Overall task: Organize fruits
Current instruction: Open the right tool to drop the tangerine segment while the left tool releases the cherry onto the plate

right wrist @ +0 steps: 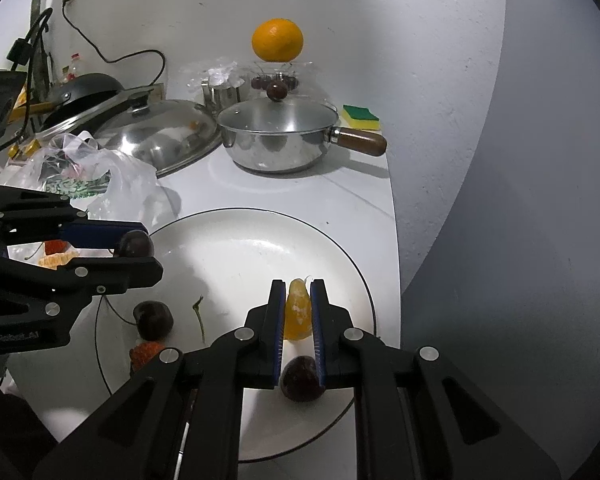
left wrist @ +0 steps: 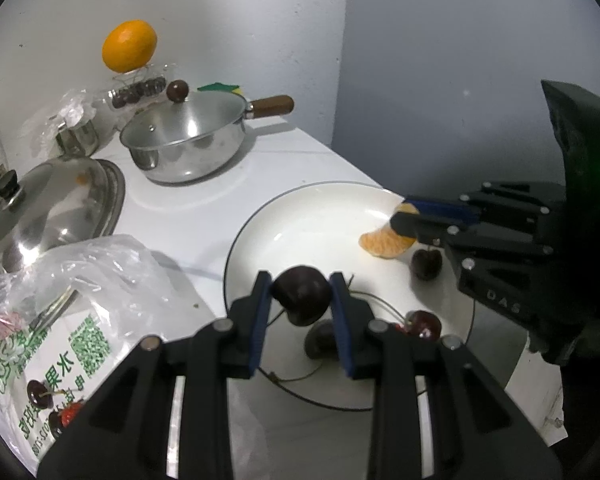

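Note:
A white plate [left wrist: 324,208] with a thin dark rim lies on the white counter; it also shows in the right wrist view [right wrist: 260,236]. My left gripper [left wrist: 302,288] is shut on a dark cherry [left wrist: 302,294] above the plate's near-left part; it shows in the right wrist view [right wrist: 134,246] too. My right gripper [right wrist: 298,300] is shut on an orange segment [right wrist: 298,312] over the plate's right side, seen from the left wrist view [left wrist: 404,220]. More cherries [left wrist: 426,264] [left wrist: 424,324] [right wrist: 154,320] [right wrist: 302,378] lie on the plate.
A steel saucepan [right wrist: 276,136] with lid and wooden handle stands behind the plate. A whole orange [right wrist: 277,45] sits atop a clear box of cherries. A steel lid [right wrist: 160,136], a plastic bag with fruit [left wrist: 60,320], and a sponge [right wrist: 360,117] surround it.

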`<state>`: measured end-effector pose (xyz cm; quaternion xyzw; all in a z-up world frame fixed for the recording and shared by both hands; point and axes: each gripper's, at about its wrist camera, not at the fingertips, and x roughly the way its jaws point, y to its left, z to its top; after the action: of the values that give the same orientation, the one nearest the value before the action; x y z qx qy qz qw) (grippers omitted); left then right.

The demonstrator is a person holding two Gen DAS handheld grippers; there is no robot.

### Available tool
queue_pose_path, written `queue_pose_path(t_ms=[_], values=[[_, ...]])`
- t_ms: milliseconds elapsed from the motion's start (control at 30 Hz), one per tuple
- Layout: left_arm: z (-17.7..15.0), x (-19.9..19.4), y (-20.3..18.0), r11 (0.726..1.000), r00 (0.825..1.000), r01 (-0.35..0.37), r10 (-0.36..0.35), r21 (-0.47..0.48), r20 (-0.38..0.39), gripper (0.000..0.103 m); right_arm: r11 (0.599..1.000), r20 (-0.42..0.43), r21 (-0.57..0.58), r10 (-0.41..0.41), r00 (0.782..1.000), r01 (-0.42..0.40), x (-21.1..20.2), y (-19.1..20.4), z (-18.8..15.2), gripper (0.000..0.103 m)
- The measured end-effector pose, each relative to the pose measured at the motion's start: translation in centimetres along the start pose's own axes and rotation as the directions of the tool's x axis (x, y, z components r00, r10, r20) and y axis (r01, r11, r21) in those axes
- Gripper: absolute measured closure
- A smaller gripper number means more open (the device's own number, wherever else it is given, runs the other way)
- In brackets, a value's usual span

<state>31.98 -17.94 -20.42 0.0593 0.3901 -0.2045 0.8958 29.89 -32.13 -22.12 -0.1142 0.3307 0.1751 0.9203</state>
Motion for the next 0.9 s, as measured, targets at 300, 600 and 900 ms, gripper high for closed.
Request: queue_pose_path(t_ms=[300,600,900], values=[[-0.1,0.4,-0.3,1.000,1.000,0.005,-0.005,-0.001,-0.011,0.073,1.000,-0.012,0.020,0.001,1.000,0.000,-0.1,-0.4,-0.6,0.089],[0.0,0.7,-0.4,1.000,1.000,0.009,-0.009,-0.005,-0.026,0.072,0.999,-0.023,0.036,0.004,1.000,-0.003,-0.1,-0.7,-1.0,0.089],[0.0,0.2,-0.5,1.000,1.000,-0.016,0.016,-0.011,-0.018,0.067,0.999,-0.027,0.039,0.004,1.000,-0.003,-0.3,-0.8,-1.0,0.088]])
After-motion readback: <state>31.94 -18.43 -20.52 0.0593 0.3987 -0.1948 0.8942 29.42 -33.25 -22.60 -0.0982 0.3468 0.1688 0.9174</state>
